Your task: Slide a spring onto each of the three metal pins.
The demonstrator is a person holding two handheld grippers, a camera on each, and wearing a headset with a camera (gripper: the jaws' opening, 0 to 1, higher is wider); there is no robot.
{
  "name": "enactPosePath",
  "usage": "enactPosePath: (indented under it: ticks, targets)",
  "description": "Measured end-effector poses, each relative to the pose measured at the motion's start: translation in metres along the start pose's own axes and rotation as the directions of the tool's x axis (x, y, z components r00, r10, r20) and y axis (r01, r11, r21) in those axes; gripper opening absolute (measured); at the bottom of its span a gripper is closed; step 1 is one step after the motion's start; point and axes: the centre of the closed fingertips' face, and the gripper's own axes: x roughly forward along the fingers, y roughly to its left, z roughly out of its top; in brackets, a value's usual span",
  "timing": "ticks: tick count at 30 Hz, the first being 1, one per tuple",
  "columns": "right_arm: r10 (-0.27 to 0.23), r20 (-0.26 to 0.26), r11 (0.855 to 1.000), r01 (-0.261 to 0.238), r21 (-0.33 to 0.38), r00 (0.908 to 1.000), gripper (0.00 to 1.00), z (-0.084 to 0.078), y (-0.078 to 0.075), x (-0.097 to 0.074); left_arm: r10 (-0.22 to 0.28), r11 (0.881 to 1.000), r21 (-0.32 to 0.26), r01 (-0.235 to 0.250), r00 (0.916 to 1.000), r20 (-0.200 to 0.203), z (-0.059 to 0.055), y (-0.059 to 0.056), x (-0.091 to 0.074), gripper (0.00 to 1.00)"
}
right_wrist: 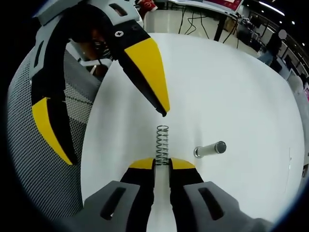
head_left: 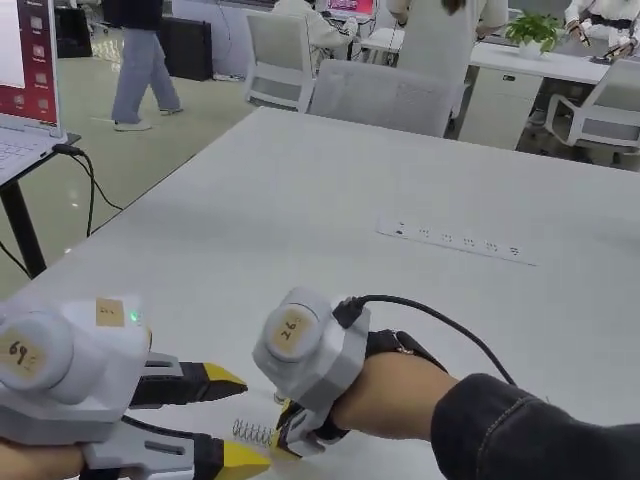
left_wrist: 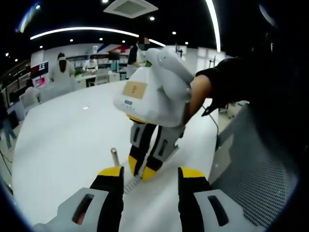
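Observation:
My right gripper [right_wrist: 162, 164] is shut on one end of a small coil spring [right_wrist: 162, 140], whose free end points away over the white table. A short metal pin [right_wrist: 210, 149] rests on the table just right of the spring. In the head view the right gripper [head_left: 285, 430] reaches down and left with the spring [head_left: 255, 432] at its tips. My left gripper [left_wrist: 151, 172] is open with nothing between its yellow-tipped fingers. It faces the right gripper [left_wrist: 141, 171], the spring [left_wrist: 131, 182] and the pin [left_wrist: 115, 155]. The left gripper [head_left: 242, 418] sits at the bottom left.
A white power strip [head_left: 455, 241] is set into the table [head_left: 300, 200] farther back. A grey chair [head_left: 380, 95] stands at the far edge and a laptop [head_left: 25, 80] on a stand at left. A mesh chair seat [right_wrist: 72, 159] lies below the near edge. People move beyond.

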Motion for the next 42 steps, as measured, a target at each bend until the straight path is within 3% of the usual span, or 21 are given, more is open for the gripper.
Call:
enactPosePath:
  ticks: [7, 25, 34, 42]
  targets:
    - [0.008, -0.001, 1.0, -0.008, 0.007, 1.0, 0.08, 0.0, 0.003, -0.009, 0.003, 1.0, 0.0, -0.003, 1.0, 0.003, 0.001, 0.0, 0.0, 0.38]
    - [0.006, 0.013, 0.998, -0.005, -0.058, 0.9999, 0.08, 0.003, 0.019, -0.073, -0.005, 1.0, 0.013, 0.005, 1.0, 0.004, 0.003, -0.004, 0.001, 0.37]
    - [0.003, 0.034, 0.997, 0.0, -0.076, 0.9994, 0.08, 0.001, 0.023, -0.096, -0.023, 1.0, 0.016, 0.022, 0.9991, 0.036, 0.011, -0.007, 0.001, 0.32]
    - [0.017, 0.042, 0.995, -0.012, -0.102, 0.999, 0.08, 0.002, 0.027, -0.106, -0.06, 0.998, 0.028, 0.058, 0.9943, 0.088, 0.027, -0.015, 0.0, 0.26]
